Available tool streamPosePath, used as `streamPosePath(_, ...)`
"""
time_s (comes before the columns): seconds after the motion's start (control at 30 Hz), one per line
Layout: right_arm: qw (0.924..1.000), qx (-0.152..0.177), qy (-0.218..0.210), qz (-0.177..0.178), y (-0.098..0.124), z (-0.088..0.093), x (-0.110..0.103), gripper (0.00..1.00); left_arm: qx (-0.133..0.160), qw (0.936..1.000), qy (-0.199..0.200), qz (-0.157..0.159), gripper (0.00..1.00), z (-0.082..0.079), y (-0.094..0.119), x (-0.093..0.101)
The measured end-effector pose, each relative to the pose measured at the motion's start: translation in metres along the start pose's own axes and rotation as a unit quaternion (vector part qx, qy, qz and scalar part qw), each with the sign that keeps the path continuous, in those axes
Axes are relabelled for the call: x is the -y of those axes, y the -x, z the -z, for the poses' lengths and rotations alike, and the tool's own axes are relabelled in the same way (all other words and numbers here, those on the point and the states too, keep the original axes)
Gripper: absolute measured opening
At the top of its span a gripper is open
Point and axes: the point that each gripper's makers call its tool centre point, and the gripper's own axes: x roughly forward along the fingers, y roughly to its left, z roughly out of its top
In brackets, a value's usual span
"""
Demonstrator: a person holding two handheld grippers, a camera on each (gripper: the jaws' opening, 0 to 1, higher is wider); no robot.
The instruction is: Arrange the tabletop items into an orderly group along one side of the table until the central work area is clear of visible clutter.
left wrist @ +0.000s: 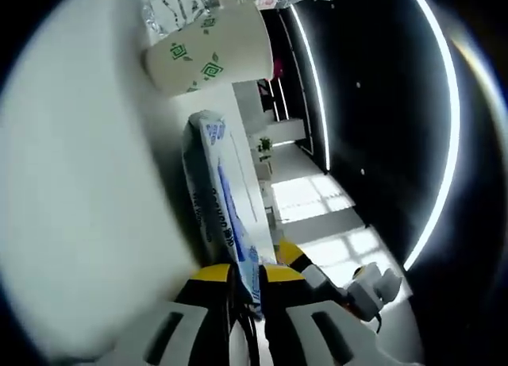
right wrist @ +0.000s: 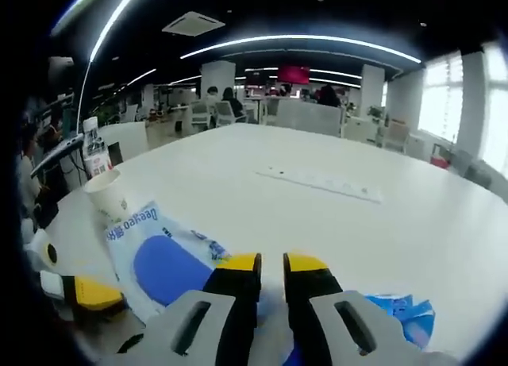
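- Where the left gripper view looks along its own jaws, the left gripper [left wrist: 244,290] has its two yellow-tipped jaws nearly closed on the near edge of one tissue pack [left wrist: 225,199], a white soft packet with blue print that stretches away from the jaws over the white table [left wrist: 87,191].
- One paper cup [left wrist: 210,50] (white, with small green square motifs) sits just beyond the far end of that pack; whether they touch is unclear.
- One crinkled clear wrapper [left wrist: 168,7] lies just behind the cup.
- At the right gripper view's far left edge the same tool appears again, yellow tip at the pack's near corner.
- Seen from the right gripper view, the right gripper [right wrist: 271,280] hovers low over the table with its two jaws a narrow gap apart and nothing between them.
- One blue wrapper [right wrist: 403,312] lies near right, beside the right jaw.
- One long white power strip [right wrist: 319,183] lies farther out, near the table's middle, well apart from the pack and cup at the left side.
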Motion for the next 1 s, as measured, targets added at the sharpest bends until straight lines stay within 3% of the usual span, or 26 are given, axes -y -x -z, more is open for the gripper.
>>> streamPosePath(0.37, 0.9978, 0.044, 0.017, -0.046, 0.032, -0.023, -0.029, 0.12, -0.008, 0.9994, 0.031, 0.010, 0.18, 0.003, 0.002, 0.003)
streamPosePath(0.43, 0.9972, 0.048, 0.021, -0.053, 0.039, -0.026, -0.034, 0.16, -0.016, 0.9993, 0.032, 0.007, 0.25, 0.007, 0.007, 0.006)
streamPosePath(0.5, 0.9968, 0.050, 0.020, -0.060, 0.045, -0.027, -0.039, 0.22, -0.024, 0.9995, 0.012, 0.015, 0.37, 0.010, 0.009, 0.014)
streamPosePath(0.57, 0.9962, 0.055, 0.025, -0.063, 0.051, -0.028, -0.043, 0.25, -0.027, 0.9993, 0.012, 0.025, 0.41, 0.012, 0.012, 0.019)
streamPosePath(0.7, 0.9941, 0.070, 0.041, -0.072, 0.065, -0.029, -0.051, 0.31, -0.003, 0.9969, -0.062, 0.047, 0.41, 0.005, 0.021, 0.032)
streamPosePath(0.77, 0.9924, 0.085, 0.044, -0.078, 0.077, -0.029, -0.055, 0.36, 0.009, 0.9878, -0.142, 0.063, 0.41, 0.003, 0.030, 0.041)
streamPosePath(0.83, 0.9917, 0.090, 0.047, -0.078, 0.085, -0.026, -0.057, 0.40, 0.017, 0.9797, -0.191, 0.058, 0.41, 0.000, 0.036, 0.044)
streamPosePath(0.87, 0.9915, 0.089, 0.058, -0.076, 0.091, -0.022, -0.057, 0.41, 0.012, 0.9701, -0.232, 0.070, 0.42, 0.002, 0.038, 0.048)
streamPosePath(0.93, 0.9915, 0.086, 0.071, -0.067, 0.097, -0.014, -0.056, 0.41, -0.018, 0.9654, -0.251, 0.070, 0.49, 0.010, 0.040, 0.047)
streamPosePath(1.0, 0.9915, 0.085, 0.073, -0.065, 0.102, -0.007, -0.056, 0.41, -0.009, 0.9557, -0.287, 0.066, 0.56, 0.007, 0.041, 0.047)
